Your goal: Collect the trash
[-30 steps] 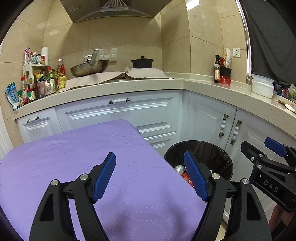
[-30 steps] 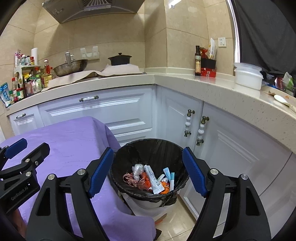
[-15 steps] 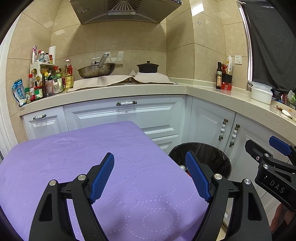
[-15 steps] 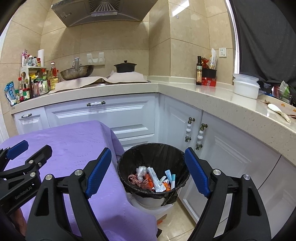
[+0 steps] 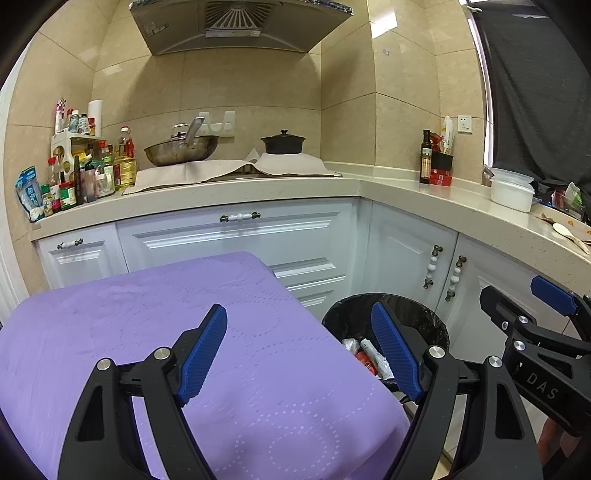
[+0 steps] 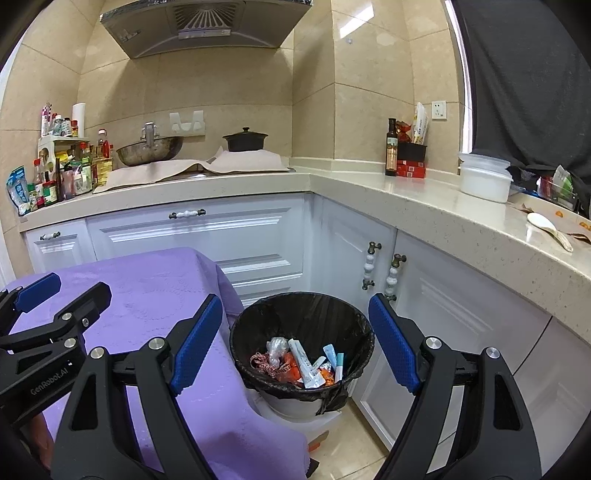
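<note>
Kitchen corner behind: beige tiled walls, white cabinets, pale counter (image 6: 424, 206) running round the bend under a grey hood (image 5: 236, 26). Counted left to right on that counter: one crowded rack of bottles (image 5: 77, 166), one steel wok (image 5: 181, 149), one black pot (image 5: 282, 142), one dark oil bottle (image 6: 391, 147), one white tub (image 6: 484, 181), one pale spoon (image 6: 546, 229).

Lower down, one table under a purple cloth (image 5: 184, 332), bare of any litter as far as could be seen. Just beside its right edge, one bin lined with a black bag (image 6: 258, 321), standing on the floor against the cabinets. Trash (image 6: 303, 362) already lay inside: a heap of wrappers, a white tube, something red; too tangled to count piece by piece.

Two tongs in all. Left tongs (image 5: 299, 354) hovered over the cloth's right corner, spread wide, gripping nothing. Right tongs (image 6: 295, 343) hung above the bin, equally wide, likewise empty.

Judged as the tail end of the job, or a pause between pieces: everything visible already binned. Next move would call for scanning the table and floor for leftovers, then closing on whatever turned up.
</note>
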